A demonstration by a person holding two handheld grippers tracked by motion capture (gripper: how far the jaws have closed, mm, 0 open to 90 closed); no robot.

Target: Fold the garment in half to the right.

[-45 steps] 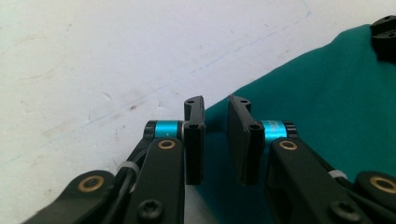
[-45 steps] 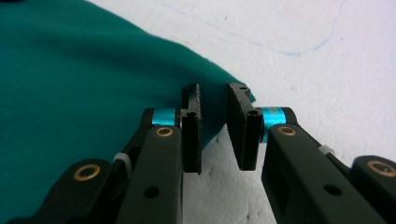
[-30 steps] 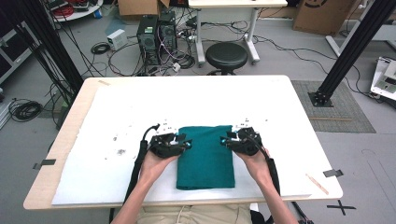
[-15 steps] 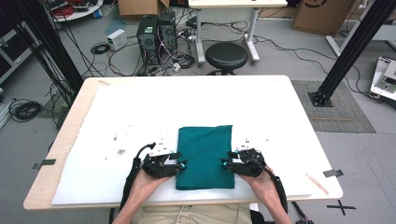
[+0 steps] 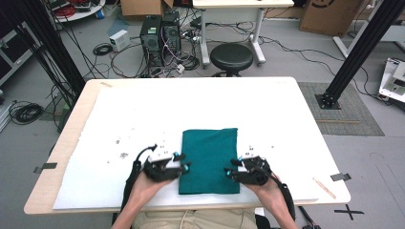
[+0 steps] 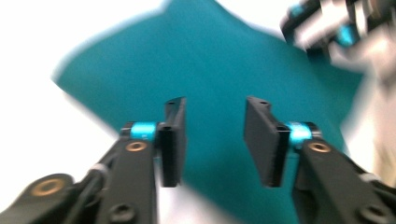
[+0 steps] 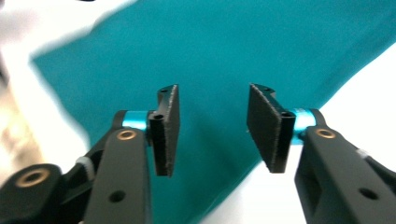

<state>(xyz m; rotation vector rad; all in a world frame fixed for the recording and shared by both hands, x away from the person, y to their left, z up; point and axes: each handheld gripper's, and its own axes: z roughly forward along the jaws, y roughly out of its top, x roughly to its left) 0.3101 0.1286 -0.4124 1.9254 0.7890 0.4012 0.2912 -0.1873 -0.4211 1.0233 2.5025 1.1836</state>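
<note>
- The left gripper (image 5: 185, 166) sits at the left edge of the green cloth (image 5: 209, 160), near the person. Its jaws have just been closing, but they are apart and hold nothing.
- The right gripper (image 5: 229, 171) sits at the right edge. Its jaws have just been opening and grip nothing.
- The cloth lies folded and flat on the white table (image 5: 267, 114).
- Another fold may be left, and no corner is picked up yet.
</note>
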